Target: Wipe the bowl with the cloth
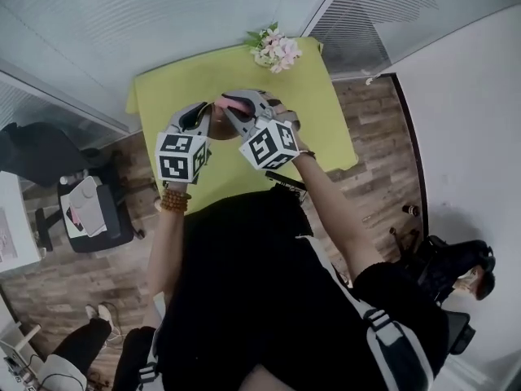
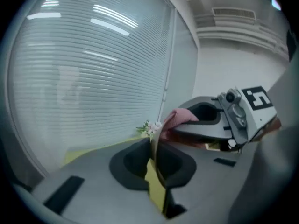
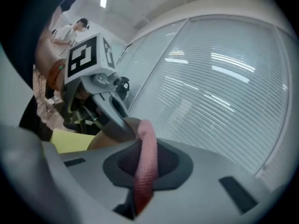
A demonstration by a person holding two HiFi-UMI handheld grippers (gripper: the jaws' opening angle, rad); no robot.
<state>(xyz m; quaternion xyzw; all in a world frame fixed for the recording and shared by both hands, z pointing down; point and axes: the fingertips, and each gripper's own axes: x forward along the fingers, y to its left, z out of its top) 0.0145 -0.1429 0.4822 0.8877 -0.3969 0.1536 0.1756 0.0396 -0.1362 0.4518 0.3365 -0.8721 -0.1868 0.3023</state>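
Rough-knit pink cloth point(image 3: 145, 162), smooth brown bowl point(image 3: 105, 141), matt green tablecloth point(image 1: 236, 72), wood-grain plank floor point(image 1: 383, 137)

Tools: left gripper point(image 1: 205, 112) and right gripper point(image 1: 234, 104), grey moulded shells.
Markings: cubes point(image 1: 182, 155) bear black-and-white squares.
Clothing: black top point(image 1: 244, 283).
Wrist: brown bead bracelet point(image 1: 173, 200).

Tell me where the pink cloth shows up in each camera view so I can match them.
Head view: the pink cloth is just above centre, at the right gripper's tip.
Left gripper view: the pink cloth is right of centre, pinched by the right gripper.
Right gripper view: the pink cloth is bottom centre, clamped between that gripper's own jaws.
Shared landmark: the yellow-green table, visible in all three views.
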